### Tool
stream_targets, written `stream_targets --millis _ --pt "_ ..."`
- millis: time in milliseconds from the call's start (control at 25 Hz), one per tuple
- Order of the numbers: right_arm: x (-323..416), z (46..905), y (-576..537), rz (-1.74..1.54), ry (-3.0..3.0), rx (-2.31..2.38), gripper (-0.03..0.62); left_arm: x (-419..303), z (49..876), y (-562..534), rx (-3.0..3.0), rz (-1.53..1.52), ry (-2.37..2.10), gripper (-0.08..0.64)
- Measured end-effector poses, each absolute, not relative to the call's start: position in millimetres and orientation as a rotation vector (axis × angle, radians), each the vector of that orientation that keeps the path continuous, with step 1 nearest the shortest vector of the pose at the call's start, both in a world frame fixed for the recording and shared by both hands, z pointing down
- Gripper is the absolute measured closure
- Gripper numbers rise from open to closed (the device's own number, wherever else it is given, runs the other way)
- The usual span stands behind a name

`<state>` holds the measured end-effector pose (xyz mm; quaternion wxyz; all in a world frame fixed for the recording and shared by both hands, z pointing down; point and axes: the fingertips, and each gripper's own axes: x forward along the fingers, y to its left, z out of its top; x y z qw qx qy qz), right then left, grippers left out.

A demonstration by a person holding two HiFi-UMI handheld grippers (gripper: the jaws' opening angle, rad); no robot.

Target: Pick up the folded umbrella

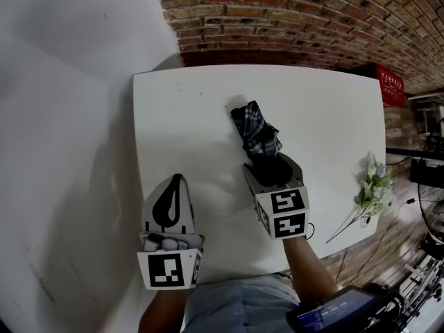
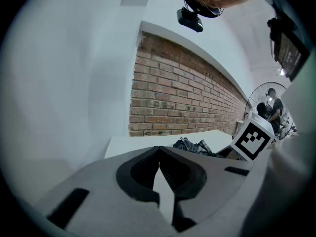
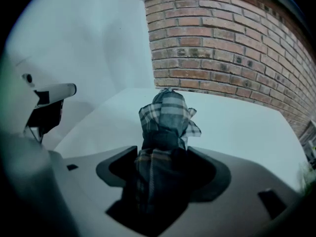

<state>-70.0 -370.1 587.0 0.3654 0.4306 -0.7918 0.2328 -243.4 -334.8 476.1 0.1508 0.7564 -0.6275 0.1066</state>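
Folded umbrella (image 1: 257, 134) lies near the middle of the white table (image 1: 187, 116), at 12 o'clock from the right gripper (image 1: 268, 166); right jaws stand wide, closed against its near end, plaid fabric filling the gap. Left gripper (image 1: 177, 183), at 8 o'clock from the umbrella, has its tips together, empty. Judged light; loose checked cloth soft and bunched over a stiff core, liable to slip or squash; best held across the firmer, compact near end, not the flared folds; tabletop smooth and matt.
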Motion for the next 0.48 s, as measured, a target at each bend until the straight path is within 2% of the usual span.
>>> stream_targets --millis 200,480 --pt "-67.7 585.9 -370.6 0.598 -2.036 1.12 0.368 -241.3 473.6 -332.9 2.177 0.311 -1.805 0.554" --pt "-66.3 582.6 -369.3 0.607 -2.06 1.141 0.402 -238.5 466.5 -329.6 2.19 0.319 -1.816 0.552"
